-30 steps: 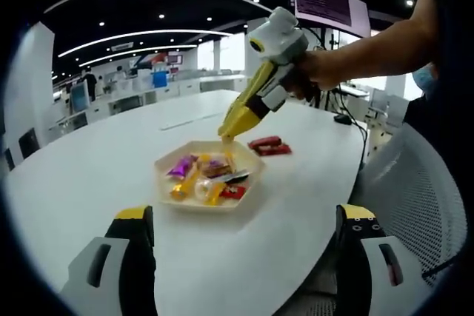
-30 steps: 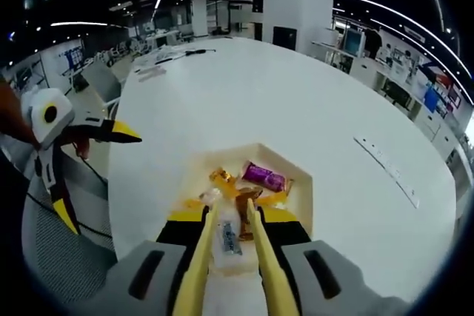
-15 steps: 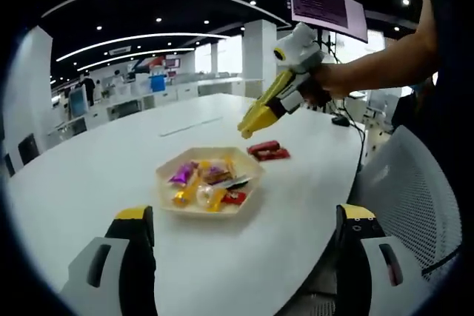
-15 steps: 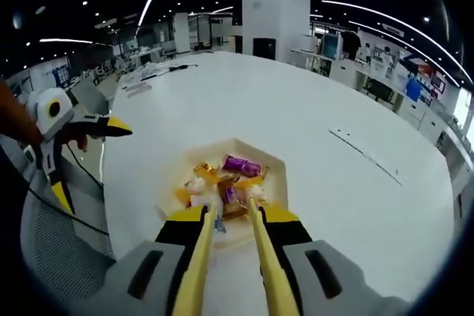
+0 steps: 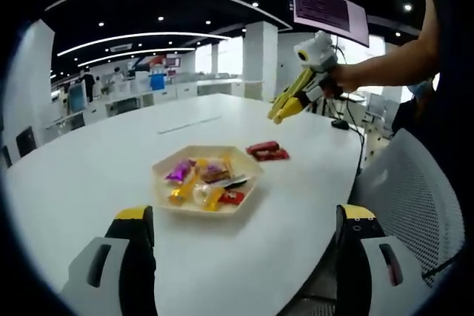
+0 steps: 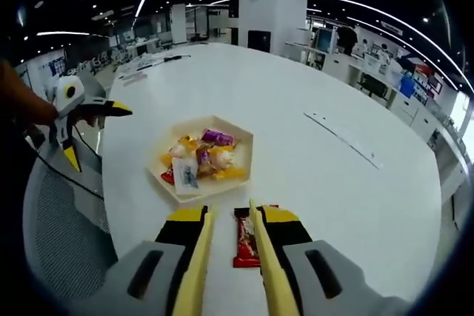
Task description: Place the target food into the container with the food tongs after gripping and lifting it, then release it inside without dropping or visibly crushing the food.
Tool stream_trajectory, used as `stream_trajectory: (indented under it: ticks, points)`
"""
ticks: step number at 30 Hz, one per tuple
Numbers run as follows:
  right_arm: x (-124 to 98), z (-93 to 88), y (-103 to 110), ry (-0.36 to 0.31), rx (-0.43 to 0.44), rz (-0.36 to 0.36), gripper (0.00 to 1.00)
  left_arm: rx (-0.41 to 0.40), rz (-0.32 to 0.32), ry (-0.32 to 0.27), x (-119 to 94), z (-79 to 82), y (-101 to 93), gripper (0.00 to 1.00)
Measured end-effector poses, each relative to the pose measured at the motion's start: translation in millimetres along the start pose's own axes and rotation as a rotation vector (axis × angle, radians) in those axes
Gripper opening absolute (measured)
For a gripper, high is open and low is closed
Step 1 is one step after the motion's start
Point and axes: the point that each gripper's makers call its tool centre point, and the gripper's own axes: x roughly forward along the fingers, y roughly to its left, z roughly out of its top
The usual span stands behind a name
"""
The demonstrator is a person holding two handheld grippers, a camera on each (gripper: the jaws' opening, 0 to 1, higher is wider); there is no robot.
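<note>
Table [image 5: 89, 160], white and oval, fills the middle of the left gripper view, with a hexagonal tray [image 5: 164, 199] of wrapped sweets just below centre. The left gripper [image 5: 244, 257] shows its two dark, yellow-tipped jaws at the bottom left and bottom right corners, set wide apart with nothing between them. Right of the tray, apart from it, lie two red-wrapped bars [image 5: 268, 151]. At upper right a hand [image 5: 342, 77] holds the right gripper [image 5: 280, 115] in the air above the table's far edge, its yellow tongs pointing down and left. In the right gripper view, the left gripper [image 6: 126, 112] sits at the left edge, above a mesh chair [image 6: 63, 212]. The tray [image 6: 238, 160] lies left of centre on the table [image 6: 333, 183], and the red bars [image 6: 244, 238] lie below it, between the yellow tongs of the right gripper [image 6: 229, 216], whose tips stand slightly apart, gripping nothing.
</note>
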Motion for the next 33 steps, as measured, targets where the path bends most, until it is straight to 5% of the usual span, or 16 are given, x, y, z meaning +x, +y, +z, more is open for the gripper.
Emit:
stream_trajectory:
  ticks: [23, 33]
  points:
    - [-43, -44.9, -29, -0.056, 0.093, -0.128, 0.27, -0.032, 0.027, 0.001, 0, -2.0, 7.5, 0.99]
    - [-56, -60.8, -22, -0.091, 0.123, -0.159, 0.27, -0.032, 0.034, -0.002, 0, -0.8, 8.1, 0.99]
